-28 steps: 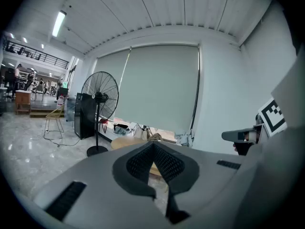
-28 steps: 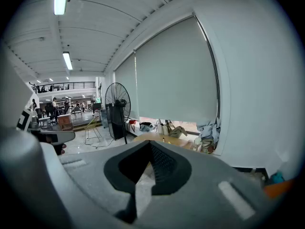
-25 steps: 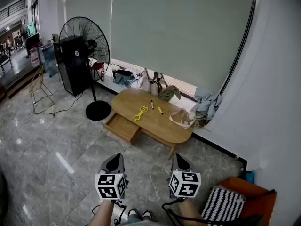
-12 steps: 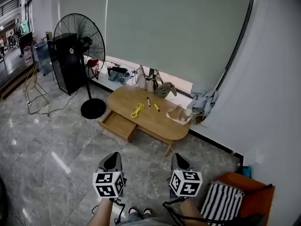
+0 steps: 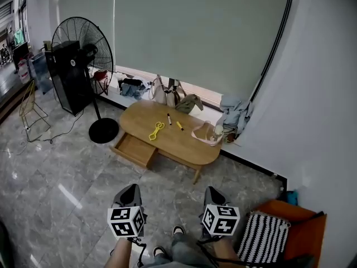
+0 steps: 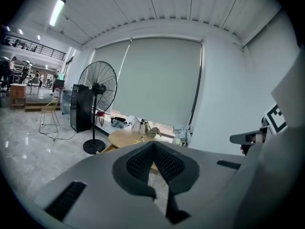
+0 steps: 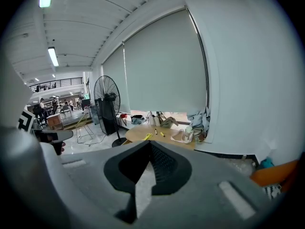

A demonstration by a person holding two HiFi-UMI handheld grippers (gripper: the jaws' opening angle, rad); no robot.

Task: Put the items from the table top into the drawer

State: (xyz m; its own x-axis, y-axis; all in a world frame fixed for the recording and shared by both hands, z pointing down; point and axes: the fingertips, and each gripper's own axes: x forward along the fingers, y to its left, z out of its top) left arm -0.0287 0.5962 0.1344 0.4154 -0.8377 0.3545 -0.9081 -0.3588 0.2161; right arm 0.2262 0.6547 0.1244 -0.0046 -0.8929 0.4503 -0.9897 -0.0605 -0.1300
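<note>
**Head view, room seen from above and well back.** Centre: oval wooden table [image 5: 187,145] on a grey marble-look floor [image 5: 56,177], set just in front of a window covered by a drawn grey-green roller blind [image 5: 189,32]. The drawer [image 5: 134,149] at the table's lower-left side is pulled open, and what shows of its inside looks like bare wood. On the tabletop, L to R: a yellow looped item [image 5: 157,130] (poss. a clip or small tongs, too small to tell), a black marker [image 5: 169,119], a yellow marker [image 5: 179,125], and a pale pink bag [image 5: 204,134] at the right end. All lie apart from one another, none in the drawer. Upper left: pedestal fan [image 5: 83,46] w/ round black base [image 5: 104,132] just left of the table, a black cabinet [image 5: 66,77] behind it, and a wire chair [image 5: 30,108] at far left. Bags [image 5: 167,92] and a heap of clothes [image 5: 231,116] lie behind the table along the foot of the window. Lower right: orange box [image 5: 298,225] w/ a black-and-white striped cushion [image 5: 266,242], against a white wall [image 5: 318,94]. Bottom edge: left gripper [image 5: 130,188] and right gripper [image 5: 212,190], held over the floor, well apart from the table, both pointing toward it. Gripper views: each pair of jaws is closed pad to pad w/ nothing between, and the table appears small beyond the tips.
</note>
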